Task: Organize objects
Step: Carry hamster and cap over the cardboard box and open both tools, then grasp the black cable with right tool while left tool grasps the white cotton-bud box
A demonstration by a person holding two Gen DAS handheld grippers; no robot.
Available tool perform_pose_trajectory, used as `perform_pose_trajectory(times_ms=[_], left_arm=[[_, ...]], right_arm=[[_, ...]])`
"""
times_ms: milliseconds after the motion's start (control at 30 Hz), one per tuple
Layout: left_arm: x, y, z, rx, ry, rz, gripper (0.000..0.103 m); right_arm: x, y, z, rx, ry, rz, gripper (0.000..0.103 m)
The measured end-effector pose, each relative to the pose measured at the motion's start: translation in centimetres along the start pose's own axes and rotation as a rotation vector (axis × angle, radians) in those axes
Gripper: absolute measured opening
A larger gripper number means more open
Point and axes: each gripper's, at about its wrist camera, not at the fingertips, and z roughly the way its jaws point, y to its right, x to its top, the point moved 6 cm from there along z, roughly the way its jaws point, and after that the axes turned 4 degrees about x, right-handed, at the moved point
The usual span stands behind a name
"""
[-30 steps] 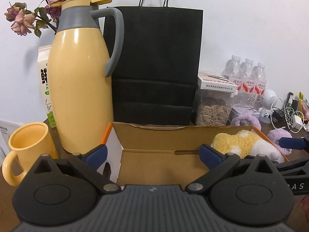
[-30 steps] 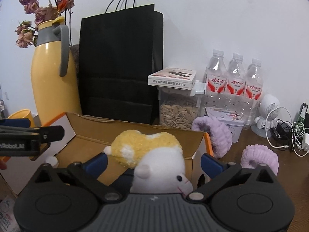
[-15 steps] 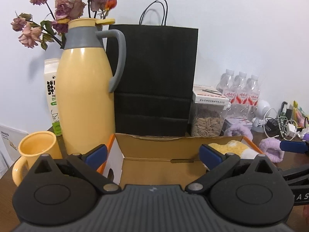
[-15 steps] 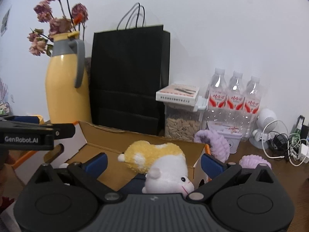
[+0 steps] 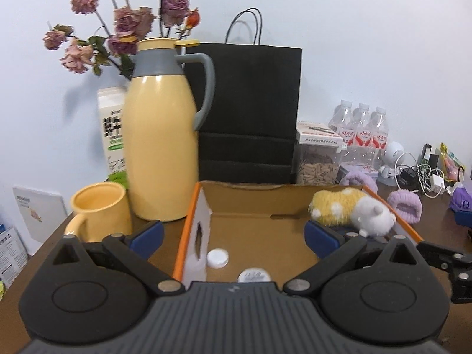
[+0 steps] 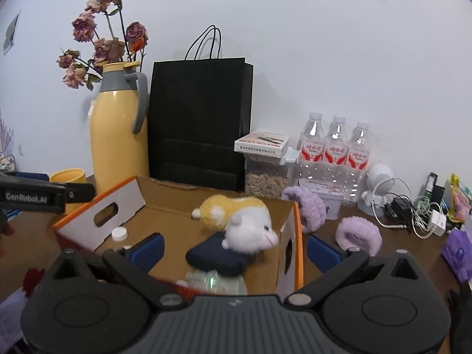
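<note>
L gripper (image 5: 233, 234) wide open, holding nothing, over the box (image 5: 194, 206) w/ two caps (image 5: 217, 258) inside. Plush (image 6: 242, 221) lies in box's right end. R gripper (image 6: 234, 249) wide open too, empty, straddling the box's right wall.

Plain pale wall (image 6: 324, 44) behind, evenly lit, faint bluish cast; soft shadows fall on it left of the dried flowers (image 5: 124, 29). Dark brown wooden tabletop (image 6: 413, 250) meets the wall. A small picture or sticker (image 6: 10, 34) is fixed high on the wall at far left.
</note>
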Motion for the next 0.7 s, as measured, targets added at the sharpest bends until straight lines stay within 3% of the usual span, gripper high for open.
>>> perform_pose_trajectory(times_ms=[700], left_arm=[[-7.4, -3.2, -7.2, 0.027, -0.111, 0.012, 0.103]], right_arm=[[-9.6, -1.2, -6.5, 0.005, -0.161, -0.003, 0.103]])
